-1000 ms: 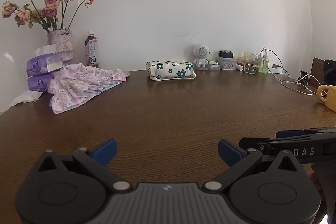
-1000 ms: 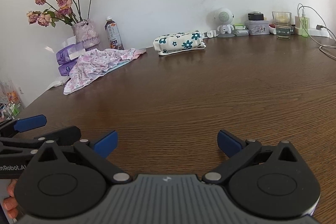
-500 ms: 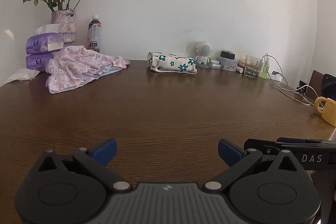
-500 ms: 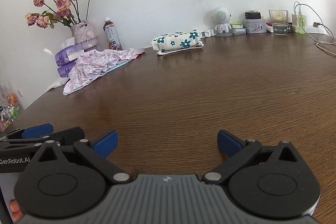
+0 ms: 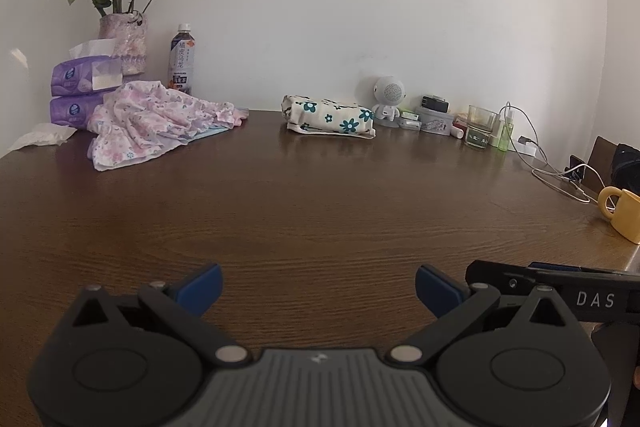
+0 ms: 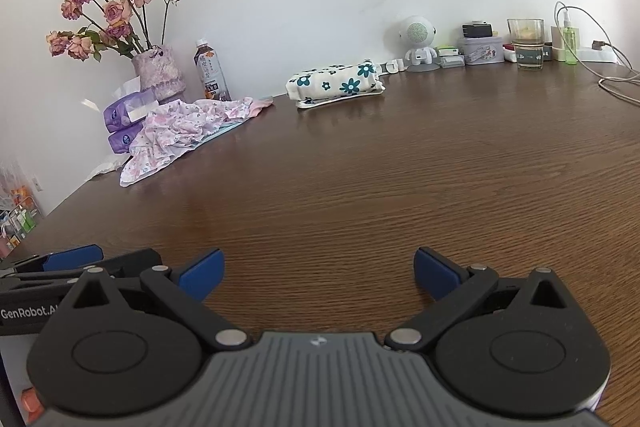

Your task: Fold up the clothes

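Clothes (image 5: 156, 123): one crumpled pink floral garment lay at the far left corner of the table (image 5: 320, 219), heaped against two purple tissue packs (image 5: 80, 87) stacked in front of a flower vase (image 5: 124, 43). A second piece, white with teal flowers (image 5: 330, 117), sat at the far edge near the middle, already folded into a tight bundle by the look of it. Left gripper (image 5: 318, 287) hovered low over the near edge, jaws spread wide, nothing between them. Right gripper (image 6: 318, 273) was just beside it over the near edge, jaws also wide apart and empty. Both were well apart from the pink garment.

Step in hand, as judged: reach for the pink garment and bring it to the bare middle of the table. To do it well, approach from the open front side, pinch a hem or corner rather than the bulk, and drag it clear of the tissue packs, the vase and the bottle (image 5: 182, 59) just behind it before spreading. Cloth looked thin and limp, so it would likely bunch; two separate grip points would help to flatten it.

Garment looked rumpled, with ruffled edges, a small pink flower print on white, and a pale blue layer showing under its front edge. No clear sleeve or collar could be made out.
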Motion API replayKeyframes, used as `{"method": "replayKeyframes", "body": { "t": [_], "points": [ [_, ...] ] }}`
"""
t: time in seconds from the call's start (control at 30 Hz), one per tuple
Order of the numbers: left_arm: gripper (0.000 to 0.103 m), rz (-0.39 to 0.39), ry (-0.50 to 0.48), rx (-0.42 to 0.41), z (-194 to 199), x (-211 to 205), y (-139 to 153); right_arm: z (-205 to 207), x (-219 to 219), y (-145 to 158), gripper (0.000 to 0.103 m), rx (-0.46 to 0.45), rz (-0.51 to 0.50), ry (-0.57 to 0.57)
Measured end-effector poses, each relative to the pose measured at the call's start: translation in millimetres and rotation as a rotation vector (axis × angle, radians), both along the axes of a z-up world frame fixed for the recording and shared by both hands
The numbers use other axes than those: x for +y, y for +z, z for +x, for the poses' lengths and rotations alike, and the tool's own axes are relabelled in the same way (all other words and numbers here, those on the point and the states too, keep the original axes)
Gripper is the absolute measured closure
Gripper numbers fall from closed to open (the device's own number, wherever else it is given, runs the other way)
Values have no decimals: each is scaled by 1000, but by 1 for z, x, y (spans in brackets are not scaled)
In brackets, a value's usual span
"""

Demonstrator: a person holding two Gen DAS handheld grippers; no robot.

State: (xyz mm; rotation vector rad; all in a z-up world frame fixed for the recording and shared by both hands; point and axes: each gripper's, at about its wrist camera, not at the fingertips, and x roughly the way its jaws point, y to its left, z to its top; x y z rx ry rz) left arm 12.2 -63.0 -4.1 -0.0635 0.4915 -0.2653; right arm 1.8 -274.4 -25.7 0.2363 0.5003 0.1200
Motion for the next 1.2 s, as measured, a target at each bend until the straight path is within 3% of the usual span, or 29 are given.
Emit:
{"method": "replayKeyframes", "body": {
  "t": [1.2],
  "points": [
    [0,-33,3,6,-1,5,0,0,2,1,0,1,-4,1]
  ]
}}
